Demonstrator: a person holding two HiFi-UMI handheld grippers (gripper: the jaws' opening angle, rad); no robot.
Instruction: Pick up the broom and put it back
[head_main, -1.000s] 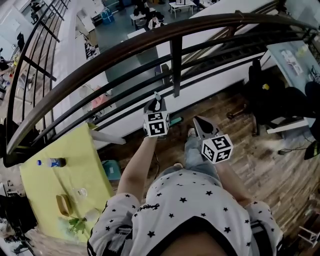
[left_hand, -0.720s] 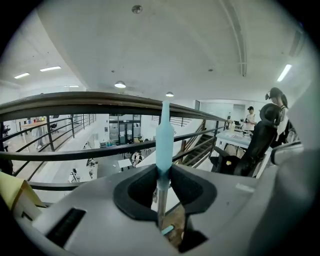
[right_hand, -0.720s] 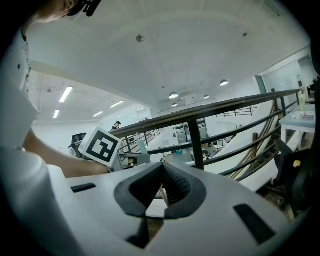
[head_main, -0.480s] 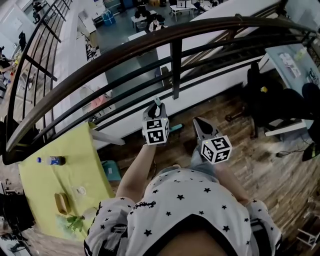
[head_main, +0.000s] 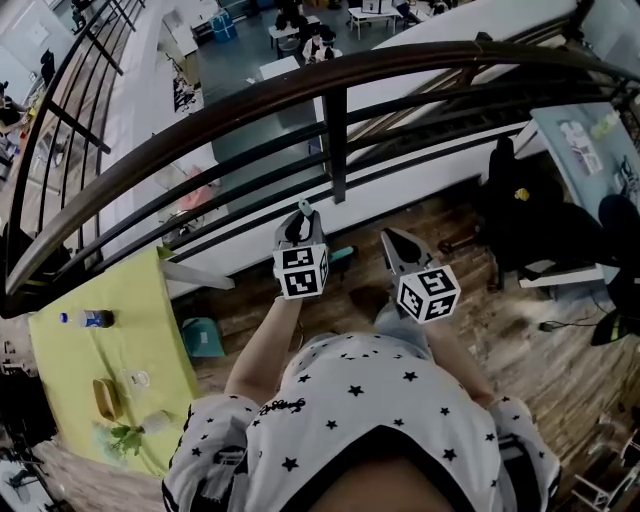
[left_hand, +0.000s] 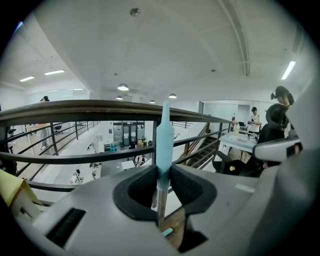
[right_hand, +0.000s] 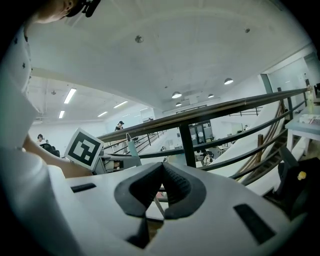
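While we look steeply down in the head view, we see a person in a star-print shirt standing on a wooden floor (head_main: 520, 330). A dark railing (head_main: 331, 150) curves across the top of the frame from 9 o'clock to 2 o'clock. The left tongs (head_main: 299, 226) sit just left of centre, reaching toward 12 o'clock, and the pale top of the broom (head_main: 304, 208) pokes up between them. The right tongs (head_main: 389, 239) sit just beside them at 3 o'clock, apart from the broom. A yellow desk (head_main: 80, 350) lies at 8 o'clock, carrying a bottle (head_main: 88, 319) and a few small items.

In the left gripper view, we see the tongs closed part-way onto the broom's handle. The light blue grip stands upright between the dark pads, which press on it from both sides. It rises toward 12 o'clock past the railing, and the thinner shaft drops toward 6 o'clock.

In the right gripper view, we see these tongs closed together with nothing between them, their tips meeting at centre. The marker cube (right_hand: 84, 148) of the left tongs shows at 9 o'clock.

We judge the pick-up done, since the left tongs have the broom, though we cannot tell whether its head is off the floor. The carrying-back step is in hand. The next move calls for a firm, upright hold on the handle, a path clear of the railing, and a gentle set-down at the broom's resting place, which we cannot make out in these views.
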